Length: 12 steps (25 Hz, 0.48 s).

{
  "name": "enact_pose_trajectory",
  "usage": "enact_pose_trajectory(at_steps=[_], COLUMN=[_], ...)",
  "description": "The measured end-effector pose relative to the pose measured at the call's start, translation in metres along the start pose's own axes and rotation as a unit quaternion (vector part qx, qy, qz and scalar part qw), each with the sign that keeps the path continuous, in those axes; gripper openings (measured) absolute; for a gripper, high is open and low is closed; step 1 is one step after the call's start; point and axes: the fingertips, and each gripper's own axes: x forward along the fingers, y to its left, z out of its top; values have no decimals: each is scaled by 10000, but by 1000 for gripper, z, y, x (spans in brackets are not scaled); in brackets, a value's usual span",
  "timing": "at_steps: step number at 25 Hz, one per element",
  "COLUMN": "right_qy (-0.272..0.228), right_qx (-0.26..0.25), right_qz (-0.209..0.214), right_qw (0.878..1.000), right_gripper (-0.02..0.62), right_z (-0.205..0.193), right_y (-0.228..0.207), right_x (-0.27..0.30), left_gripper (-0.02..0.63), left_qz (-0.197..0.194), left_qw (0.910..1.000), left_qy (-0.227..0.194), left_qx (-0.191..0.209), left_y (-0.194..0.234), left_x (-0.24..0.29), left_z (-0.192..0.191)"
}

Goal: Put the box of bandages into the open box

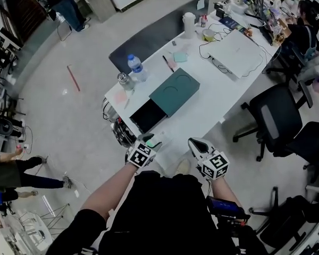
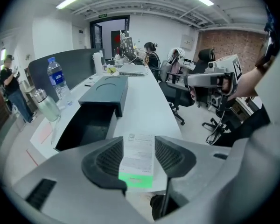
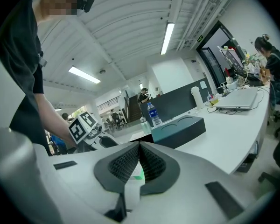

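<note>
The box of bandages (image 1: 156, 140), white with a green band, lies at the near edge of the white table (image 1: 212, 97). My left gripper (image 1: 149, 142) is at it. In the left gripper view the box of bandages (image 2: 138, 146) sits between the parted jaws of the left gripper (image 2: 139, 161), and I see no pad pressing on it. Just beyond stands the open box (image 1: 148, 116), a black tray (image 2: 84, 127) with its teal lid (image 1: 175, 91) pushed back. My right gripper (image 1: 198, 144) hovers to the right with its pads together (image 3: 139, 160) and nothing in them.
A water bottle (image 1: 137, 67) and a steel flask (image 1: 124, 80) stand left of the open box. A laptop (image 1: 234, 49), cables and cups lie at the table's far end. Office chairs (image 1: 276, 118) stand on the right. People are in the room.
</note>
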Motion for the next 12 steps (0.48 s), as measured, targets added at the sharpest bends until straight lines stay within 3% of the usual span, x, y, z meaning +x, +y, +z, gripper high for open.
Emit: enact_pose_trajectory(at_steps=[5, 12], right_qy=[17, -44], right_qx=[93, 276], right_qz=[-47, -341], right_qw=[9999, 9990], right_gripper=[28, 28], right_z=[-4, -9], right_y=[1, -6], right_x=[-3, -9], left_gripper=[313, 341], left_qz=[-77, -229], left_qw=[9967, 9871], left_qy=[742, 1464], left_qx=[311, 609], left_y=[-6, -1], left_x=[16, 42], left_z=[-13, -28])
